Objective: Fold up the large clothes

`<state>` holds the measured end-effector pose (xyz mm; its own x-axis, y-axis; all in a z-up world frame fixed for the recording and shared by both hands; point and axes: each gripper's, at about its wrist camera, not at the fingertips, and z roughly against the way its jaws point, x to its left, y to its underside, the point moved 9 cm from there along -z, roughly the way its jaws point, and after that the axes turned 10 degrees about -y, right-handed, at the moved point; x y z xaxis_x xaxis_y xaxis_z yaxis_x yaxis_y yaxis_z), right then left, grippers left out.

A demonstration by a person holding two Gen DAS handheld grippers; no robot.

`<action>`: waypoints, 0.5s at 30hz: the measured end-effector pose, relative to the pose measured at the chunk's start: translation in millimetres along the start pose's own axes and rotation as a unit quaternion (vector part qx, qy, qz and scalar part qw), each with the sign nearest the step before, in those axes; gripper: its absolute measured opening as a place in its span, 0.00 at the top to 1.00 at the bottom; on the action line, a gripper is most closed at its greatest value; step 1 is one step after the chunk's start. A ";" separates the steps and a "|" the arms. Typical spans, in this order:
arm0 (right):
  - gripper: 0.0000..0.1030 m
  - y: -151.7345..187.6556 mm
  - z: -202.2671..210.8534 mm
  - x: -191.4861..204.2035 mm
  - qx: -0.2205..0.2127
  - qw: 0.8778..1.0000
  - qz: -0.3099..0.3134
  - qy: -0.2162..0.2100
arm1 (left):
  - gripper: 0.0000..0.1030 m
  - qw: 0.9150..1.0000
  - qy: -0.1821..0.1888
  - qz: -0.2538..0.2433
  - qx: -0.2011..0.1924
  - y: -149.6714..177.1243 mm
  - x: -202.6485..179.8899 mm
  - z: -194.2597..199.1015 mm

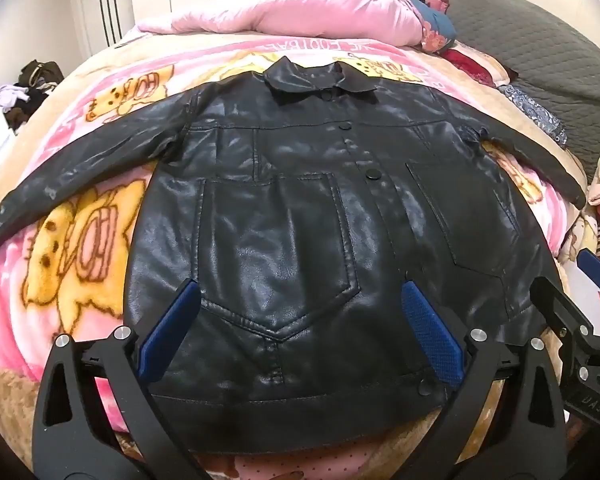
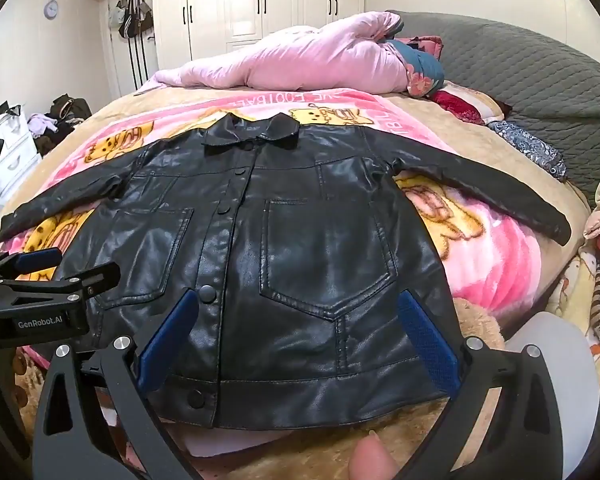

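Both grippers hang over the near hem of a black jacket (image 1: pixel 300 208) with their blue, rough-textured pads spread wide apart and nothing between them: the left gripper (image 1: pixel 300 336) frames the pointed patch pocket on one chest panel, the right gripper (image 2: pixel 298 340) frames the pocket on the other panel, next to the row of round black snaps. That jacket is glossy, leather-like material, creased and shiny, lying flat and face up on a bed, buttoned, its collar at the far end and both sleeves stretched out to the sides. Under it lies a fleecy blanket (image 1: pixel 80 240), pink and tan with yellow cartoon figures. A puffy pink quilt (image 2: pixel 300 64) is bundled at the far edge of the bed, beside a grey quilted headboard (image 2: pixel 520 68). White wardrobe doors (image 2: pixel 260 4) with dark handles stand behind.
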<state>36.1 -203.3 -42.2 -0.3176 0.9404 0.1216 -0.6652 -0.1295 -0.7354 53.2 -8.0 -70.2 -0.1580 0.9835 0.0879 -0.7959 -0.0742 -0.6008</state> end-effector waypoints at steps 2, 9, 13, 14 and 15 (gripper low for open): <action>0.04 -0.5 0.7 -0.1 -0.001 1.000 0.001 0.001 | 0.09 1.000 0.000 0.000 -0.001 -1.1 0.4 0.2; 0.04 -0.3 2.7 1.8 -0.003 1.000 0.003 0.001 | 0.09 1.000 0.002 0.001 -0.001 0.8 1.9 1.3; 0.04 0.0 2.9 2.0 -0.003 1.000 0.003 0.000 | 0.09 1.000 0.000 0.001 -0.003 0.7 2.4 1.5; 0.04 -0.1 2.7 1.8 -0.003 1.000 0.003 0.000 | 0.09 1.000 0.001 0.001 -0.003 0.8 3.1 1.9; 0.04 0.3 2.5 2.0 -0.003 1.000 0.003 0.000 | 0.09 1.000 0.001 0.001 -0.003 1.1 2.5 2.1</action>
<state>33.5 -202.2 -40.5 -0.3222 0.9393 0.1178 -0.6591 -0.1332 -0.7402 50.7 -5.9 -69.0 -0.1577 0.9838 0.0857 -0.7922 -0.0742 -0.6057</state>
